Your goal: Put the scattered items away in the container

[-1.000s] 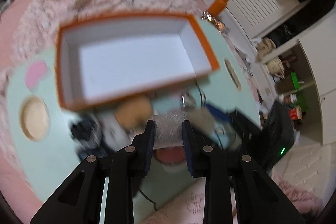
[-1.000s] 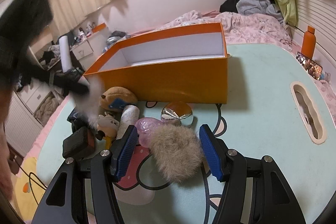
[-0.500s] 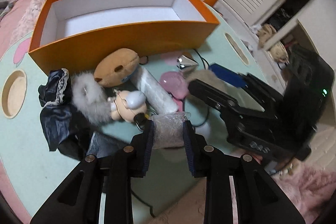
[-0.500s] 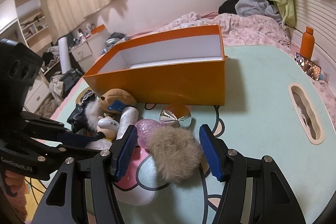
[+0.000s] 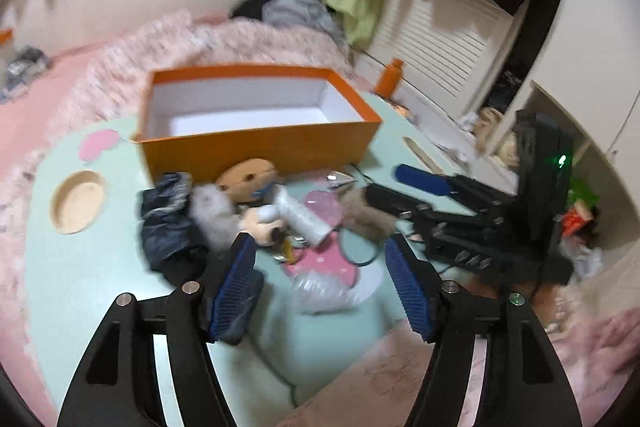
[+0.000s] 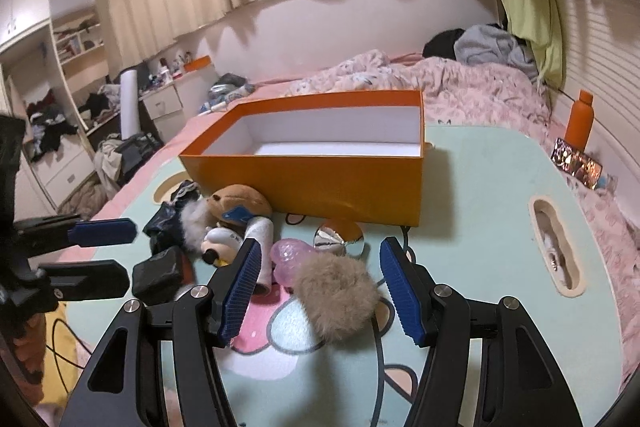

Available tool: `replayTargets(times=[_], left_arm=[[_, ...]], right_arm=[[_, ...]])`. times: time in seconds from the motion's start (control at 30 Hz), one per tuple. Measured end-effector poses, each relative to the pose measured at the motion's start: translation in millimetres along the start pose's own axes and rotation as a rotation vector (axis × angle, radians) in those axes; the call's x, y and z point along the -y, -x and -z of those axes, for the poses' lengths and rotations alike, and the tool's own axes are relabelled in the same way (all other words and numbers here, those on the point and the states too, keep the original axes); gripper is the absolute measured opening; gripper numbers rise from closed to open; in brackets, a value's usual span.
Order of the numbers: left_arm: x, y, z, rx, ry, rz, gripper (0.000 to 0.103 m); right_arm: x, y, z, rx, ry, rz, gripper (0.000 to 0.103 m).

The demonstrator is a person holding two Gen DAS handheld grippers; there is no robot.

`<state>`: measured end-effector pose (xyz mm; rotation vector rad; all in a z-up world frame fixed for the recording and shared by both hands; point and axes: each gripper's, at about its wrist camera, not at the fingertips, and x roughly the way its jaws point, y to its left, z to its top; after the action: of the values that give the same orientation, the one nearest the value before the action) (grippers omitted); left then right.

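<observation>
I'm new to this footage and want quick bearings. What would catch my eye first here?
The big orange box stands empty at the back of the mint-green table. Before it lies a heap of small things, with a brown plush toy against its wall. Nearer, a tan fur pompom lies between the open fingers of the right hand-held gripper.

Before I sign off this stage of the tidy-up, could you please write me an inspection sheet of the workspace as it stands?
Surface: mint table with cartoon print, two cut-out holes.
Job's things: orange box, nothing seen inside; brown fur ball, plush head, white roll, pink clear piece, silver ball, black cloth, clear wrap lie outside it.
Clutter: orange bottle, shiny packet.
Grippers: left gripper open, jaws just opened, wrap lying loose between them; right gripper open around the fur ball.
Cables: black cable across the table.
Surroundings: pink bedding, curtains, hung clothes.
</observation>
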<state>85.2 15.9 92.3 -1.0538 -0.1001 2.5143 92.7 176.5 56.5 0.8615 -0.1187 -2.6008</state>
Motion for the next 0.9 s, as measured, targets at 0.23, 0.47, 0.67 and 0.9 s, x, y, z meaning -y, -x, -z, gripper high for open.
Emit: replayTargets(times=[0.23,0.47,0.67,0.9], left_arm=[[4,-9,50,0.008,0.037,-0.155,0.079],[-1,-32,59,-0.063,0.062,-0.252,0.079],[5,-40,63,-0.074,0.011,-0.343,0.085],[-1,-42,65,-0.070,0.027,-0.360,0.103]], right_arm=[[-10,3,15,-0.040,0.102,0.083,0.071],[-5,-16,25,-0.143,0.101,0.089,0.072],[-7,-32,32,-0.211,0.131,0.121,0.077],[-7,-33,34,-0.219,0.143,0.123,0.083]])
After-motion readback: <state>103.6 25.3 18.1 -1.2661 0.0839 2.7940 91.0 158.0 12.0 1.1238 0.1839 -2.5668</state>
